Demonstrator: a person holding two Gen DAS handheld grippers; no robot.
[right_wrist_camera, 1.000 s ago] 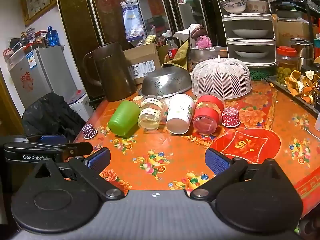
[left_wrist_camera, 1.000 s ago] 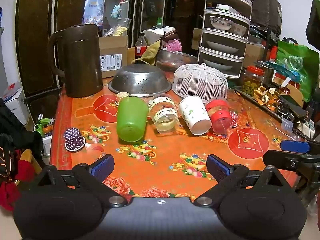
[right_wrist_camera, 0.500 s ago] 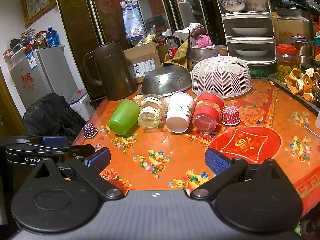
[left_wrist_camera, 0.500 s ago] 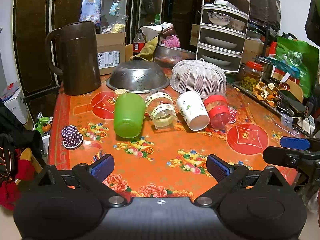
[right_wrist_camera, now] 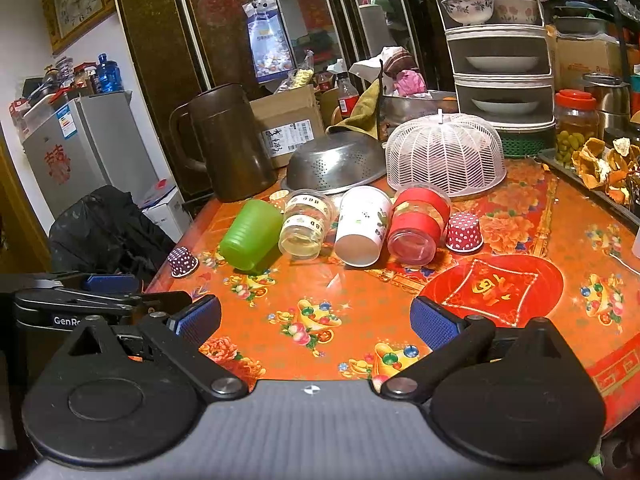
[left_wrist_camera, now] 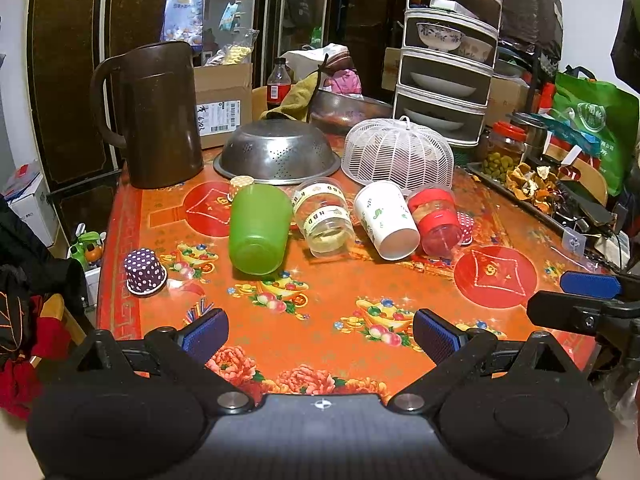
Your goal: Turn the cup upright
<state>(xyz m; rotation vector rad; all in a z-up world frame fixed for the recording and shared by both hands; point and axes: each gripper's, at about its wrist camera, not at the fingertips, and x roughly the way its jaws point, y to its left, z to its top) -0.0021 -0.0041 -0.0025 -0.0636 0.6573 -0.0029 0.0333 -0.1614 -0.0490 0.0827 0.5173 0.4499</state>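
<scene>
Several cups lie on their sides in a row on the orange table (left_wrist_camera: 320,304): a green plastic cup (left_wrist_camera: 259,229) (right_wrist_camera: 250,235), a clear labelled cup (left_wrist_camera: 325,218) (right_wrist_camera: 305,224), a white paper cup (left_wrist_camera: 388,221) (right_wrist_camera: 360,226) and a clear cup with a red band (left_wrist_camera: 436,216) (right_wrist_camera: 416,224). Small dotted cups stand mouth down: a purple one (left_wrist_camera: 144,272) (right_wrist_camera: 182,261) and a red one (right_wrist_camera: 463,232). My left gripper (left_wrist_camera: 318,336) is open and empty near the front edge. My right gripper (right_wrist_camera: 316,320) is open and empty, also short of the row.
Behind the cups stand a brown jug (left_wrist_camera: 158,116), an overturned steel colander (left_wrist_camera: 276,152) and a white mesh food cover (left_wrist_camera: 398,152). A tiered dish rack (left_wrist_camera: 452,52) is at the back right. A tray of peels (left_wrist_camera: 532,184) lines the right edge.
Both grippers have drawn back and risen slightly from the cups. The cups have not moved. Both grippers stay open.
</scene>
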